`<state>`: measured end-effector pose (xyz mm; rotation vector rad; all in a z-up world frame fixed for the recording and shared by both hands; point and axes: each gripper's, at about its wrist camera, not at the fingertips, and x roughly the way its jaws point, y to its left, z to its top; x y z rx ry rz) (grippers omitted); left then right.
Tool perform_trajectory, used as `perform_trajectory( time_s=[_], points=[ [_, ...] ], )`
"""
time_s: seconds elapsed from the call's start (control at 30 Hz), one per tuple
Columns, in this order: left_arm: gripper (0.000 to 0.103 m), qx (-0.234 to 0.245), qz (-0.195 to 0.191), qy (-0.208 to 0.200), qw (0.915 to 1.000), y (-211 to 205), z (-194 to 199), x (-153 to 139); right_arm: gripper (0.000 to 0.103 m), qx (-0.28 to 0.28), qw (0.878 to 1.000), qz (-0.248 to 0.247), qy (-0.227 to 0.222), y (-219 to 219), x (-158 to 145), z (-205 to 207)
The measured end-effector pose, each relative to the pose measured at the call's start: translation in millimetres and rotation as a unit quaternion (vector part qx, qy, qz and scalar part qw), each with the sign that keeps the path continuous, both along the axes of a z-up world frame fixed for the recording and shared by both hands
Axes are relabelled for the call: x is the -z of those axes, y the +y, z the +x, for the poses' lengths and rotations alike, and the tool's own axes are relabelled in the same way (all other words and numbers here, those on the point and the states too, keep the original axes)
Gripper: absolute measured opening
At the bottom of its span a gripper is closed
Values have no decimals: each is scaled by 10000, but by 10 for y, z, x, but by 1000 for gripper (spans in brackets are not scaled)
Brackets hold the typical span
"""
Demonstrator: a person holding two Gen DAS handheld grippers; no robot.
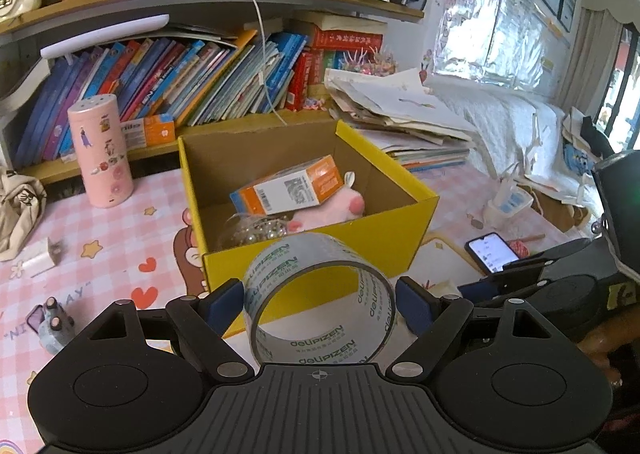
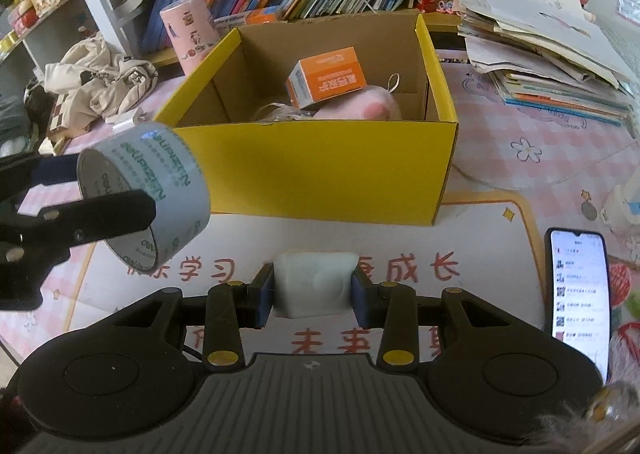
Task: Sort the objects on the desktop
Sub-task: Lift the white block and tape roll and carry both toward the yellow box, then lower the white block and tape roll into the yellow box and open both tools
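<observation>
My left gripper (image 1: 320, 300) is shut on a roll of clear tape (image 1: 362, 310) and holds it above the desk, just in front of the yellow box (image 1: 320, 254). The tape roll also shows in the right wrist view (image 2: 176, 189), left of the yellow box (image 2: 320, 169). My right gripper (image 2: 314, 292) is shut on a white block (image 2: 316, 284) in front of the box. Inside the box lie an orange and white carton (image 2: 326, 77), a pink plush toy (image 2: 360, 105) and a clear bag of beads (image 1: 256, 232).
A pink cylinder (image 1: 100, 151) stands left of the box. A lit phone (image 2: 578, 294) lies at the right. A stack of papers and books (image 2: 552, 53) sits at the back right. A white charger (image 1: 40, 258) and a small toy (image 1: 54, 320) lie at the left.
</observation>
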<state>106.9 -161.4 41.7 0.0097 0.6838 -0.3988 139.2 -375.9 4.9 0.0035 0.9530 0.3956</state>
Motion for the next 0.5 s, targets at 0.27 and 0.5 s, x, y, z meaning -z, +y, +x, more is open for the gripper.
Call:
perform_trajectory(
  time_s=[0.27, 0.5],
  points=[
    [84, -47, -16, -104, 9999, -162, 49, -70, 36, -206, 9996, -64, -158, -106, -52, 49],
    [84, -58, 46, -168, 9998, -244, 107, -111, 36, -334, 9990, -14, -292, -158, -132, 97]
  ],
)
